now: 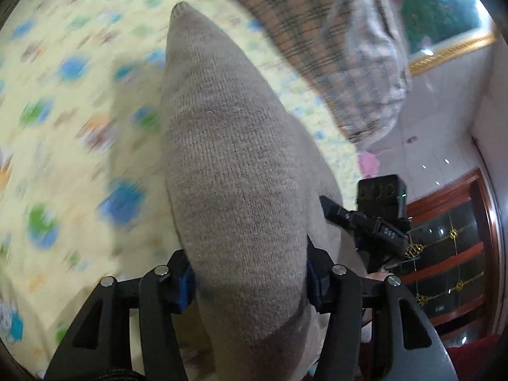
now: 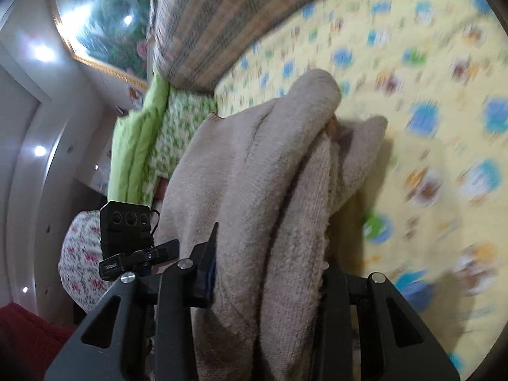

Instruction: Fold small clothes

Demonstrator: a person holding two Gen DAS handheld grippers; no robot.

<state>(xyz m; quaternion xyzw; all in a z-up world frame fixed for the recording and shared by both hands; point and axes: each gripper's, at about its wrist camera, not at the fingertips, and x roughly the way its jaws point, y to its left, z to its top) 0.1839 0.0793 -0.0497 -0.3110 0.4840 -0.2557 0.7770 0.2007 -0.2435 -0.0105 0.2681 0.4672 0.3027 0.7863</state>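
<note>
A beige knit garment (image 1: 228, 158) fills the middle of the left wrist view, hanging in a long fold over the bed. My left gripper (image 1: 250, 282) is shut on its near end, with cloth bulging between the two fingers. In the right wrist view the same beige garment (image 2: 254, 165) is bunched in thick folds. My right gripper (image 2: 270, 279) is shut on those folds. The right gripper (image 1: 365, 219) also shows at the garment's right edge in the left wrist view, and the left gripper (image 2: 133, 254) shows at its left edge in the right wrist view.
Under the garment lies a yellow bedsheet (image 1: 63, 111) with blue and green prints. A plaid blanket (image 1: 301, 31) is heaped at the far side, with a green quilt (image 2: 143, 133) beside it. A dark wooden cabinet (image 1: 451, 254) stands off the bed.
</note>
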